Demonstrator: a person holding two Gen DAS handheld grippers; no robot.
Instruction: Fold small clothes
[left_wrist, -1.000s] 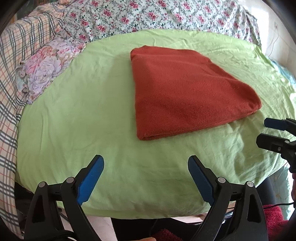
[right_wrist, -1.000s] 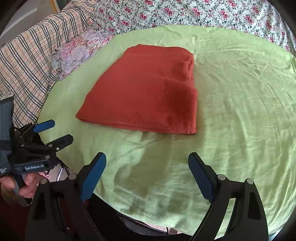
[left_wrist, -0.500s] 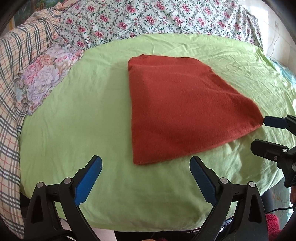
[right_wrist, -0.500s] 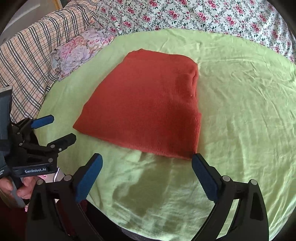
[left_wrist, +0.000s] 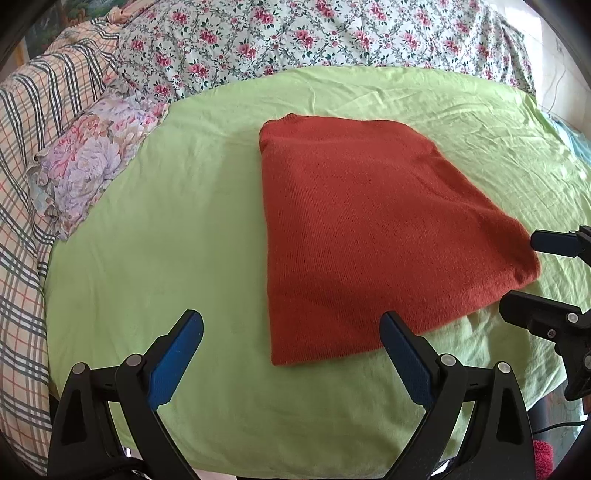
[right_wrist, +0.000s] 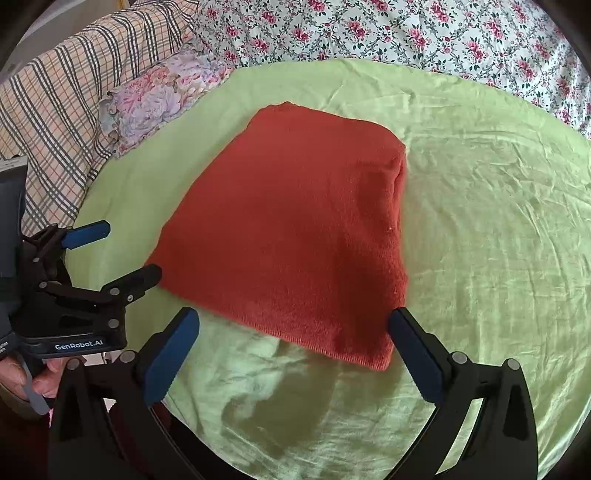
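Sweater (left_wrist: 373, 236) folded flat on the green sheet (left_wrist: 177, 236), both grippers off it.
It lies as one rust-red slab in the middle of the sheet, nothing on top. Left gripper (left_wrist: 291, 354) hangs over the near edge, fingers spread wide, the near left corner of the knit showing between the tips, untouched. Right gripper (right_wrist: 295, 354) is opening its jaws, wide now, above the near right corner, pads clear of it. Floral pillow (left_wrist: 88, 166) and plaid blanket (left_wrist: 22, 206) sit off left.
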